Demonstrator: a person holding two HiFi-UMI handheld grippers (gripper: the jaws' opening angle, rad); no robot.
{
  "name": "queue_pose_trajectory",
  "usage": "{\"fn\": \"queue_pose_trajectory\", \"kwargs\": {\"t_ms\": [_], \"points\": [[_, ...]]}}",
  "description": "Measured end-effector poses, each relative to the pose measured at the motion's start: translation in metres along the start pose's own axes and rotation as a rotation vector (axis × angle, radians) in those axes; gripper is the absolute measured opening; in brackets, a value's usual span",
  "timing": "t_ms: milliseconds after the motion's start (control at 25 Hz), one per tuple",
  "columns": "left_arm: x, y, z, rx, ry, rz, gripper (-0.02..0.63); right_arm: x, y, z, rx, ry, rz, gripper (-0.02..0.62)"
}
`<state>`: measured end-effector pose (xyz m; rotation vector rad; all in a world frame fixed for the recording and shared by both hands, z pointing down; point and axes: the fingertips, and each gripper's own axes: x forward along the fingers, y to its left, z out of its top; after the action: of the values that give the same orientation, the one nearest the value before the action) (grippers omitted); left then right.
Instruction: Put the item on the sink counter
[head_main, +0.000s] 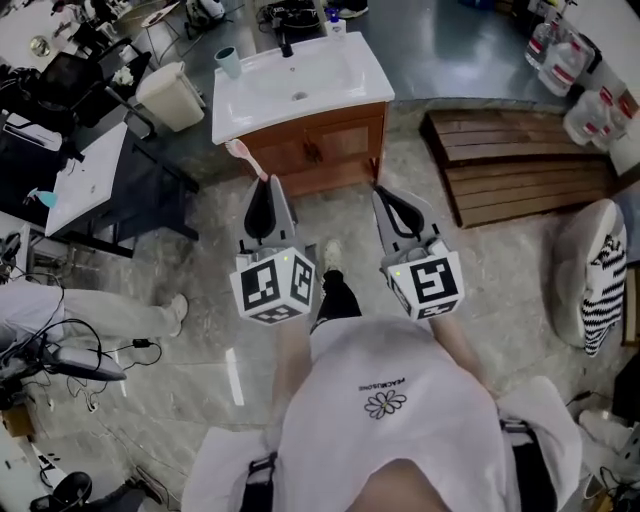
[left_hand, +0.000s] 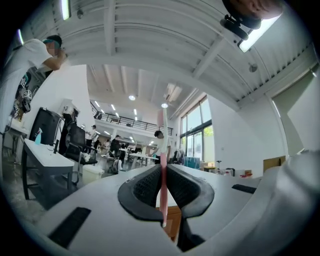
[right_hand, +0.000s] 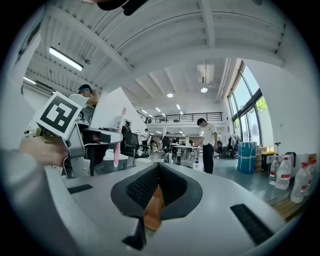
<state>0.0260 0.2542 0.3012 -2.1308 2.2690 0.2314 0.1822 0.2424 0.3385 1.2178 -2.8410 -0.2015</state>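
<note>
Left tongs (head_main: 267, 180) pinch a pink toothbrush (head_main: 245, 158), right tongs (head_main: 379, 191) closed empty, both short of sink counter (head_main: 232, 105) edge.

Sink bench ahead, both tongs level in front of it.
The sink bench (head_main: 235, 110) stands before the person, with a cup (head_main: 228, 62) on its back left corner and a tap (head_main: 286, 42) behind the basin. A bin (head_main: 170, 95) sits just left of it, a desk (head_main: 90, 180) further left, and a wooden pallet (head_main: 520, 160) to the right. The left tongs (head_main: 266, 185) and right tongs (head_main: 381, 192) are side by side, apart. The item (head_main: 243, 157), between the left tongs' jaws, points toward the bench's front left corner.
</note>
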Motion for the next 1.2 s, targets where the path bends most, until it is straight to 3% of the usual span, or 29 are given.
{"fn": "queue_pose_trajectory", "kwargs": {"t_ms": [160,360,720,1000,1200], "points": [[0.061,0.021,0.001,0.012,-0.001,-0.031,0.040,0.059,-0.012,0.004,-0.055,-0.019,0.026,0.011],[0.145,0.066,-0.013,-0.014,0.049,-0.062,0.040,0.150,-0.022,-0.004,-0.132,0.051,0.021,0.011],[0.285,0.131,-0.010,0.048,0.069,-0.149,0.040,0.311,-0.047,0.012,-0.068,0.025,0.032,0.011],[0.335,0.174,-0.026,0.018,0.091,-0.129,0.040,0.357,-0.075,-0.012,0.005,0.122,-0.060,0.011],[0.357,0.191,-0.038,0.037,0.119,-0.101,0.040,0.383,-0.094,-0.014,-0.041,0.123,-0.065,0.011]]}}
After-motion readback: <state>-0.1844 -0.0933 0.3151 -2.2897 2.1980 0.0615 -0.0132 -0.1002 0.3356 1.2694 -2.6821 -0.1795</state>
